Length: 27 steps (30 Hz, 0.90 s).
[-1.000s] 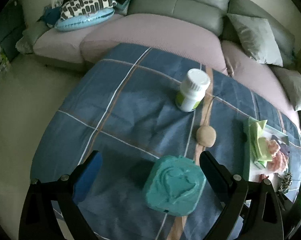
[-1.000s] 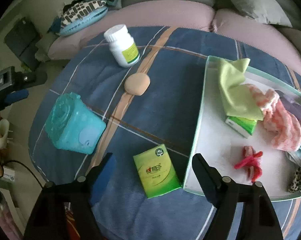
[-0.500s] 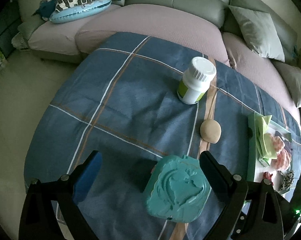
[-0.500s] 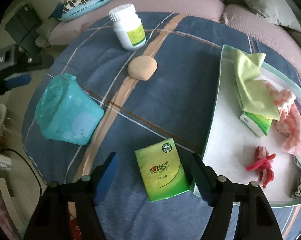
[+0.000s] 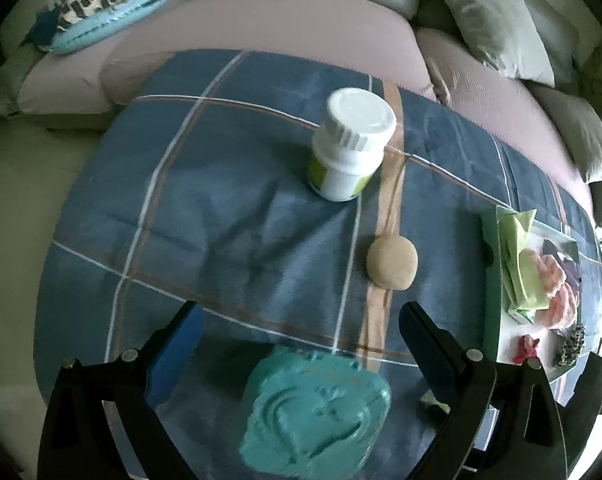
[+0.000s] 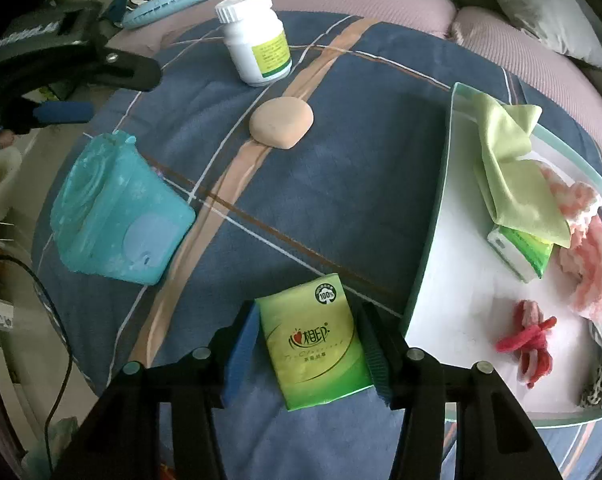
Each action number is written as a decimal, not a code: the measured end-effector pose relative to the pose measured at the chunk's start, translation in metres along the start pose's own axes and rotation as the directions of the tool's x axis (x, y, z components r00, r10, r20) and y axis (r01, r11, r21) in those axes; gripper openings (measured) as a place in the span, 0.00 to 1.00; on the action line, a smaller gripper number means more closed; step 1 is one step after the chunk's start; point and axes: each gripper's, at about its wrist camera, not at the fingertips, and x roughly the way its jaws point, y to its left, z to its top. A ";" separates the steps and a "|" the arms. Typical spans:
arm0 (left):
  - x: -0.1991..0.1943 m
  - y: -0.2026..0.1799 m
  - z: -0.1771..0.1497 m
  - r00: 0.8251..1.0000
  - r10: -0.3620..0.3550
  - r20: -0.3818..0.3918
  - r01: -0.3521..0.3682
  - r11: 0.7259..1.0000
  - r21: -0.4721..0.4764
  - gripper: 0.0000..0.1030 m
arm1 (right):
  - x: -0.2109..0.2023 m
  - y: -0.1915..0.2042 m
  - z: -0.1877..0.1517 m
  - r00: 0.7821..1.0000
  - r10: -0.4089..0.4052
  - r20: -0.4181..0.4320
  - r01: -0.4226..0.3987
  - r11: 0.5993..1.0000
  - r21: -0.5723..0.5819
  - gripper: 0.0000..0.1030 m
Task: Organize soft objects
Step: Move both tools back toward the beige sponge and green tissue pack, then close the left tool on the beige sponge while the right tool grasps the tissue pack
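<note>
Only the right wrist view shows the right gripper closing around the green tissue pack.

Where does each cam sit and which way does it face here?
Left wrist: on the left tool, looking steeply down at the teal wipes pack between its wide-open fingers; only its own two fingers show.
Right wrist: on the right tool, looking steeply down at the green tissue pack, jaws closing around it; the left tool shows top left.
Shared: white bottle, tan sponge, tray, wipes pack.
</note>
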 end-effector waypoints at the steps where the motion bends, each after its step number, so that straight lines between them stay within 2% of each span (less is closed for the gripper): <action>1: 0.002 -0.003 0.003 1.000 -0.001 -0.006 0.002 1.000 0.007 0.95 | 0.000 -0.001 0.001 1.000 0.001 0.001 -0.001 1.000 0.002 0.52; 6: 0.013 -0.020 0.013 0.999 0.019 -0.041 -0.017 0.998 0.058 0.95 | 0.000 -0.005 0.008 1.000 0.001 0.012 -0.001 1.000 0.012 0.52; 14: 0.032 -0.040 0.026 0.994 0.002 -0.112 0.010 0.993 0.114 0.95 | -0.005 -0.015 0.022 0.999 0.030 0.042 -0.032 0.999 0.042 0.51; 19: 0.046 -0.055 0.034 0.987 0.027 -0.156 -0.003 0.988 0.155 0.93 | -0.008 -0.016 0.032 0.997 0.036 0.067 -0.039 0.998 0.048 0.50; 20: 0.049 -0.058 0.035 0.986 0.028 -0.164 -0.001 0.987 0.160 0.91 | -0.010 -0.018 0.034 0.997 0.037 0.072 -0.041 0.998 0.052 0.45; 21: 0.051 -0.060 0.035 0.985 0.027 -0.171 0.002 0.987 0.163 0.90 | -0.011 -0.019 0.035 0.996 0.038 0.076 -0.043 0.998 0.054 0.32; 27: 0.066 -0.068 0.038 0.977 0.023 -0.213 0.009 0.989 0.150 0.88 | -0.007 -0.022 0.040 0.997 0.038 0.068 -0.041 0.998 0.054 0.32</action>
